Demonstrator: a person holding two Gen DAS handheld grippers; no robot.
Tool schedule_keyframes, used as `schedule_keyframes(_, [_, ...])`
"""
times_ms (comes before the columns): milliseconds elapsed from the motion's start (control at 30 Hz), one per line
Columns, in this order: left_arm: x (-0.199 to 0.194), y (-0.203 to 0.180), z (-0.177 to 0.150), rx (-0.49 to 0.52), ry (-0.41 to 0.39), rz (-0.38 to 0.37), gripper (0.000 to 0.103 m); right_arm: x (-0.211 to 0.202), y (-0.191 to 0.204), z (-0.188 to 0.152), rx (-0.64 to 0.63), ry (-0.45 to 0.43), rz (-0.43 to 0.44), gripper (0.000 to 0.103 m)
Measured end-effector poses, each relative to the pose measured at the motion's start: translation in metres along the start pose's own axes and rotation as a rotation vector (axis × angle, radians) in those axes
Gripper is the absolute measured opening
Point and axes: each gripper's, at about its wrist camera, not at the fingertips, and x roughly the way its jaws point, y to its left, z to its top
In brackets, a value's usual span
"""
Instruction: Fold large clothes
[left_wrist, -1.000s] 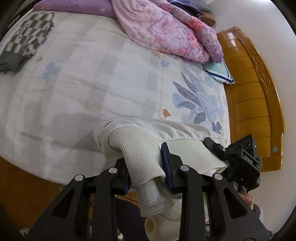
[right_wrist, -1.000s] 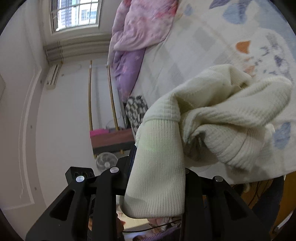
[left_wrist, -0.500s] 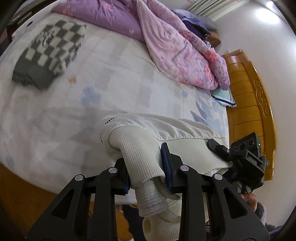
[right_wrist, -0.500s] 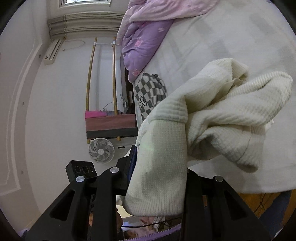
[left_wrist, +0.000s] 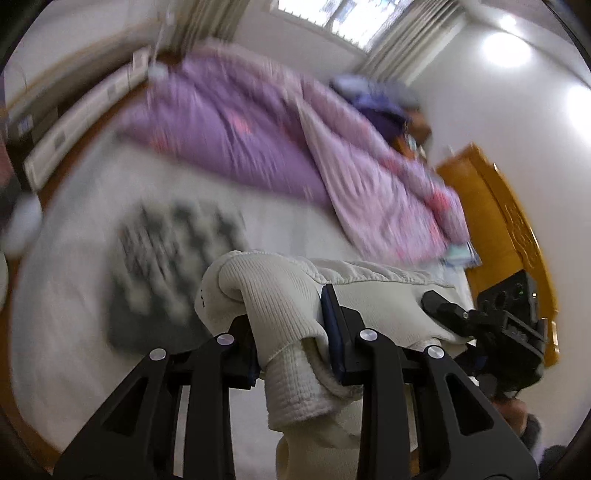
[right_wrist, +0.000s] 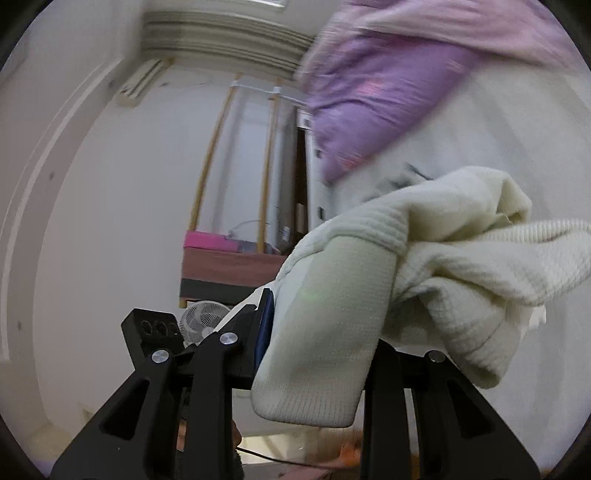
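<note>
A cream knitted sweater (left_wrist: 280, 295) hangs in the air between both grippers, above the bed. My left gripper (left_wrist: 290, 332) is shut on a ribbed bunch of it, which droops below the jaws. In the right wrist view the same sweater (right_wrist: 461, 251) drapes over my right gripper (right_wrist: 317, 332), which is shut on a ribbed hem; the right finger is hidden by the cloth. The right gripper (left_wrist: 495, 328) shows in the left wrist view at the sweater's far end, and the left gripper (right_wrist: 155, 332) shows at lower left in the right wrist view.
A folded grey-and-white checkered garment (left_wrist: 170, 258) lies on the white bedsheet (left_wrist: 288, 225). A purple and pink quilt (left_wrist: 258, 136) is heaped at the far side. A wooden headboard (left_wrist: 513, 229) stands on the right. A fan (right_wrist: 201, 325) and a shelf (right_wrist: 229, 266) stand off the bed.
Both grippers have swept sideways and upward with the sweater. The checkered garment and the quilt have come much nearer to the middle of the left wrist view. Both grips are unchanged.
</note>
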Motion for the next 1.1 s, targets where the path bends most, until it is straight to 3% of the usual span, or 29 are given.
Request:
schedule_keyframes(133, [-0.015, 0.039, 0.066, 0.029, -0.165, -0.016, 0.028, 0.064, 0.036, 0.036, -0.135, -0.059, 0.060, 0.026])
schedule_keyframes(200, [-0.012, 0.060, 0.079, 0.048, -0.202, -0.015, 0.028, 0.092, 0.033, 0.041, -0.157, -0.059, 0.077, 0.026])
schedule_keyframes(267, [0.006, 0.089, 0.080, 0.054, -0.201, 0.010, 0.028, 0.125, 0.007, 0.035, -0.157, -0.014, 0.029, 0.025])
schedule_keyframes(400, [0.075, 0.154, 0.040, 0.045, -0.077, 0.136, 0.028, 0.179, -0.075, 0.000, -0.052, 0.102, -0.076, 0.021])
schedule_keyframes(500, [0.139, 0.222, -0.011, -0.104, 0.126, 0.204, 0.027, 0.212, -0.135, -0.044, 0.022, 0.214, -0.203, 0.015])
schedule_keyframes(533, [0.148, 0.233, -0.022, -0.118, 0.159, 0.213, 0.026, 0.216, -0.147, -0.055, 0.046, 0.231, -0.190, 0.001])
schedule_keyframes(633, [0.168, 0.253, -0.059, -0.127, 0.230, 0.245, 0.026, 0.225, -0.166, -0.073, 0.084, 0.267, -0.230, 0.001])
schedule_keyframes(733, [0.160, 0.269, -0.068, -0.207, 0.189, 0.229, 0.029, 0.218, -0.178, -0.074, 0.102, 0.246, -0.323, 0.007])
schedule_keyframes(900, [0.152, 0.271, -0.073, -0.258, 0.157, 0.249, 0.040, 0.195, -0.189, -0.062, 0.146, 0.171, -0.393, 0.037])
schedule_keyframes(967, [0.156, 0.272, -0.084, -0.256, 0.178, 0.275, 0.041, 0.189, -0.196, -0.058, 0.153, 0.140, -0.417, 0.058])
schedule_keyframes(1067, [0.157, 0.279, -0.093, -0.291, 0.183, 0.277, 0.043, 0.196, -0.208, -0.052, 0.208, 0.146, -0.378, 0.058])
schedule_keyframes(1100, [0.156, 0.282, -0.095, -0.312, 0.181, 0.278, 0.048, 0.198, -0.211, -0.052, 0.217, 0.149, -0.371, 0.058])
